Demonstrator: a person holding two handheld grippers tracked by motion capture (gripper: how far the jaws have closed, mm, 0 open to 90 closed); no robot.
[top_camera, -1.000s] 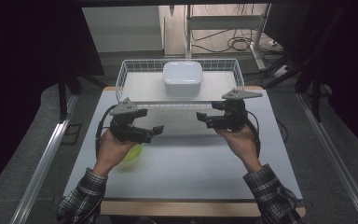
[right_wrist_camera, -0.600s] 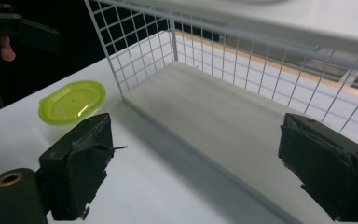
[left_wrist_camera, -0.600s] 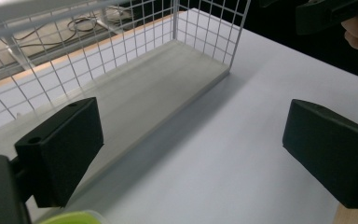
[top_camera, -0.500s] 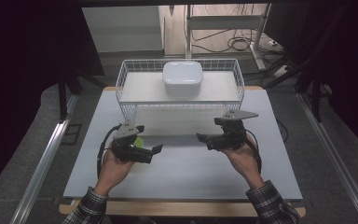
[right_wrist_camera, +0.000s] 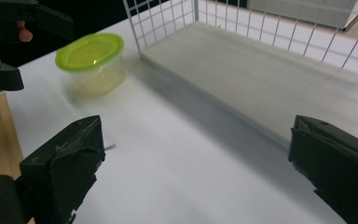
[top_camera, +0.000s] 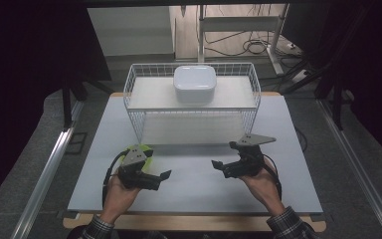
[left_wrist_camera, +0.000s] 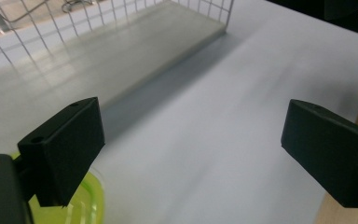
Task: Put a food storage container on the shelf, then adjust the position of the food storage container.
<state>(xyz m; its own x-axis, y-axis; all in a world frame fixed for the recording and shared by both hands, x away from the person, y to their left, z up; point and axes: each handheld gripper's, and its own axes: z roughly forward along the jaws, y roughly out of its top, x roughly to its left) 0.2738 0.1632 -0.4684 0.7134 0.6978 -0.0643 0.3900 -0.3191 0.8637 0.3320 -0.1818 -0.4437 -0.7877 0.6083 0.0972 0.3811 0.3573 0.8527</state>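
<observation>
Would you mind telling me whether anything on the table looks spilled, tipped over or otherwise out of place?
Nothing stands out. The green-lidded container stands upright with its lid on beside the wire basket, and the white box sits squarely on the basket's upper shelf. No spill shows on the table.

White table [top_camera: 288, 149] bears basket [top_camera: 134, 107], tub [right_wrist_camera: 91, 60] (green-lidded).

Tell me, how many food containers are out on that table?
2: a green-lidded tub beside the left gripper, and a white lidded box on top of the wire rack.
</observation>
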